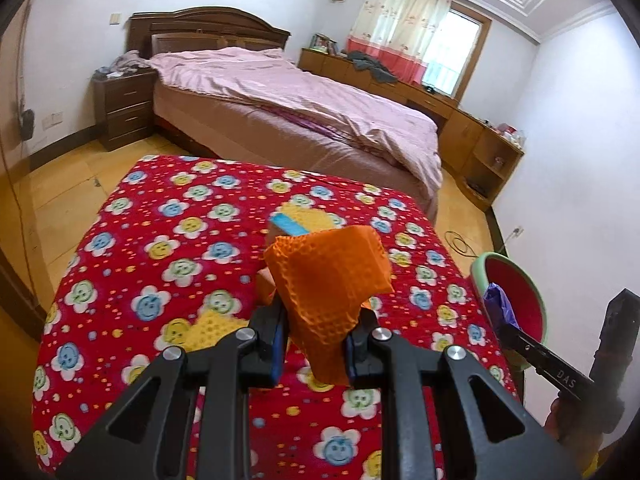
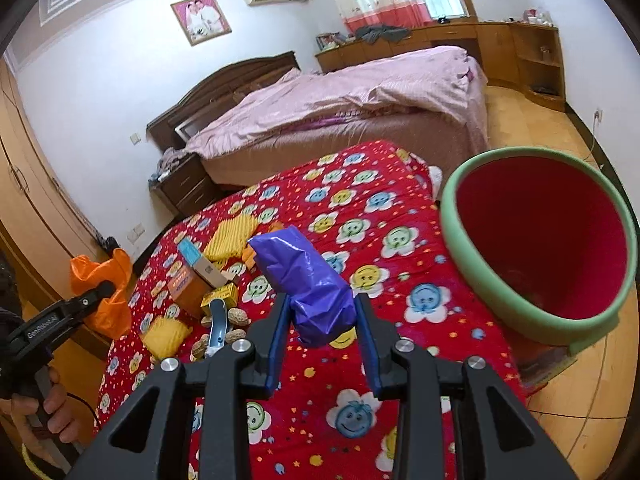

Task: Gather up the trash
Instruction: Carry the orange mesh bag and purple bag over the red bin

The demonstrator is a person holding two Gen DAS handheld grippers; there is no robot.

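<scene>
Grippers (image 1: 316,344) (image 2: 322,340) raised — trash clamped

Inventory, counted:

- Orange bag (image 1: 328,292): one, between the left gripper's (image 1: 316,354) pads.
- Purple bag (image 2: 308,284): one, between the right gripper's (image 2: 322,346) pads.
- Green-rimmed red bin (image 2: 536,312): one, right of the right gripper.
- Yellow ridged wrappers (image 2: 234,240): two, ahead-left of the right gripper.
- Small boxes (image 2: 188,286): three, same cluster.
- Peanuts (image 2: 236,316): several, count unclear.
- Red flowered cloth (image 2: 360,216): one, beneath both grippers.
</scene>
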